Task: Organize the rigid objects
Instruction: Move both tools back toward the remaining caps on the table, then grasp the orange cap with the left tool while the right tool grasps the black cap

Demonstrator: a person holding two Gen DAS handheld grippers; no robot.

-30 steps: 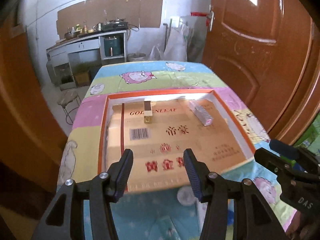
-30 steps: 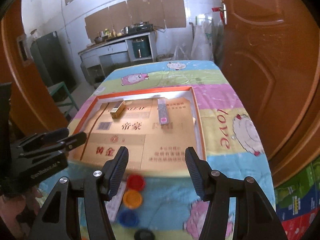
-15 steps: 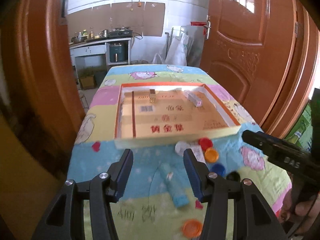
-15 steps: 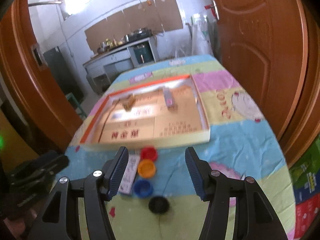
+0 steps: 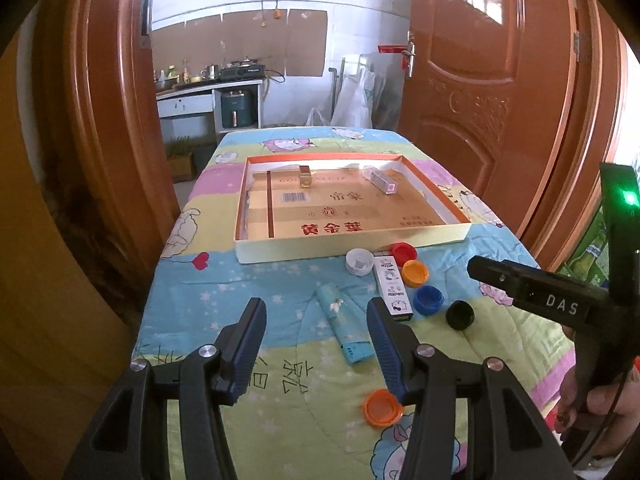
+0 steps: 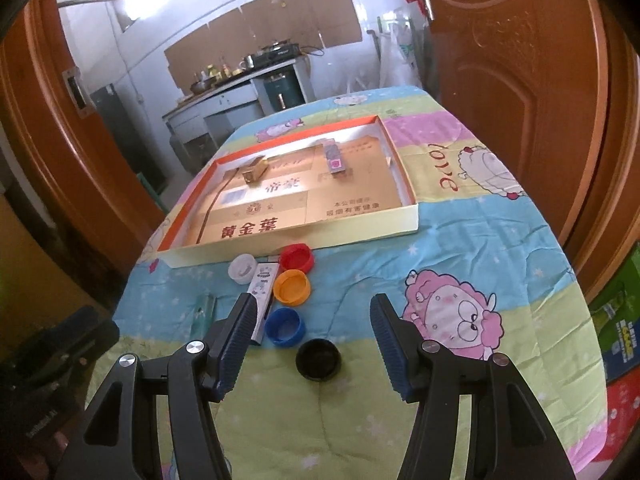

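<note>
A: Both grippers hover above the table (image 5: 224, 292), fingers wide, nothing held. The left gripper (image 5: 316, 344) is over the teal tube (image 5: 345, 326).

B: That tube's long axis runs toward the tray (image 5: 256, 254), slightly angled. The white box (image 5: 394, 288) lies parallel, touching the orange cap (image 5: 415, 272).

A: The right gripper (image 6: 310, 344) frames the black cap (image 6: 318, 359), bare cloth to its right.

The flattened carton (image 6: 304, 204) lining the tray carries red "黄金葉" and "帝豪" plus a barcode (image 5: 294, 197), the cartoon sheet (image 6: 480, 248) over the bench shows "love" (image 6: 450, 168), and the right gripper (image 5: 560, 304) carries white "DAS".
</note>
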